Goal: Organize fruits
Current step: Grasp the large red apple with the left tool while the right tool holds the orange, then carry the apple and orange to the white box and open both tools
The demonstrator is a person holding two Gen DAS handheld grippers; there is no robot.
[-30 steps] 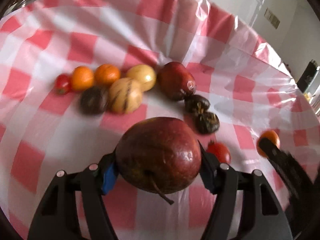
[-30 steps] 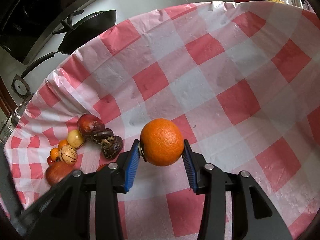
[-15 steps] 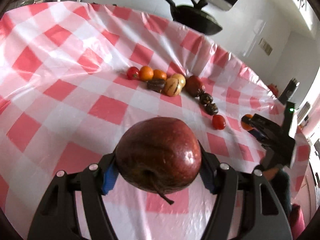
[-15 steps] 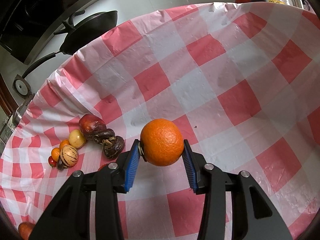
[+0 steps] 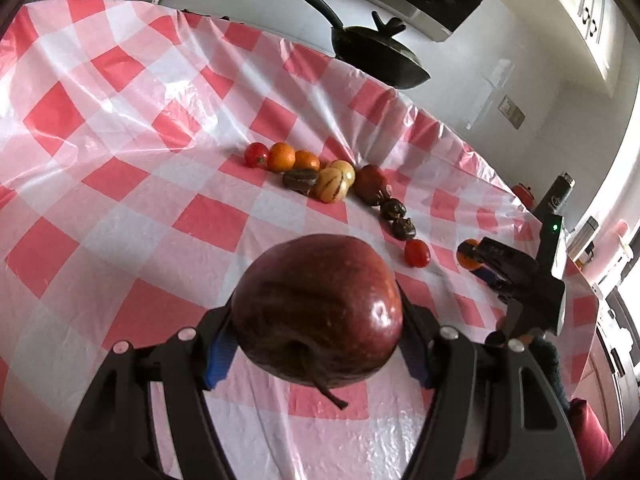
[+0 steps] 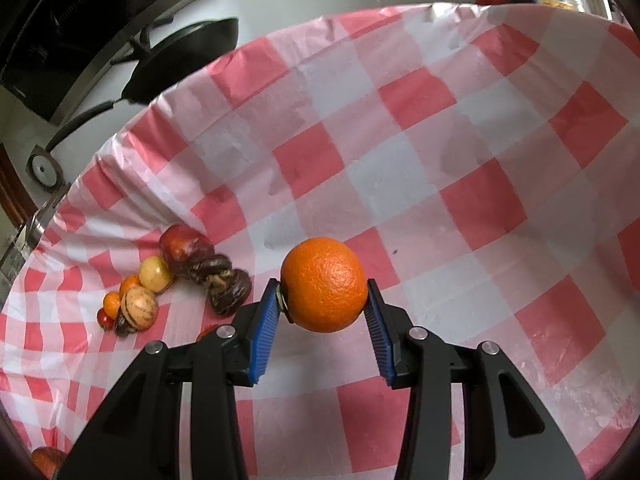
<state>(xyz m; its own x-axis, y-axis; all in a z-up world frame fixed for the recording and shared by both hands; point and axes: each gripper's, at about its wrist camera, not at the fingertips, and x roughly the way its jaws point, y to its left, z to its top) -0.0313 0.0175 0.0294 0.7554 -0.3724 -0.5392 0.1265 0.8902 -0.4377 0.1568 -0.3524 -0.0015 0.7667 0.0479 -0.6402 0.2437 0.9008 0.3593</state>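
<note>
My left gripper (image 5: pixel 318 346) is shut on a dark red apple (image 5: pixel 318 312), held above the red-and-white checked tablecloth (image 5: pixel 120 128). My right gripper (image 6: pixel 324 304) is shut on an orange (image 6: pixel 324 284), held above the cloth; it also shows at the right of the left wrist view (image 5: pixel 470 258). A row of fruit lies on the cloth: a small red tomato (image 5: pixel 256 155), two small oranges (image 5: pixel 281 156), a striped yellow fruit (image 5: pixel 331 189), a second red apple (image 5: pixel 370 189), dark wrinkled fruits (image 5: pixel 402 227) and another tomato (image 5: pixel 417 253). The same row shows in the right wrist view (image 6: pixel 176 276).
A black wok (image 5: pixel 376 56) stands on the counter beyond the table's far edge. A dark bottle (image 5: pixel 558 196) and small items stand at the far right. The cloth edge (image 6: pixel 168 100) drops off toward the stove.
My left gripper has pulled up and back with the apple, so the fruit row looks much farther away. My right gripper has stayed nearly still with the orange.
</note>
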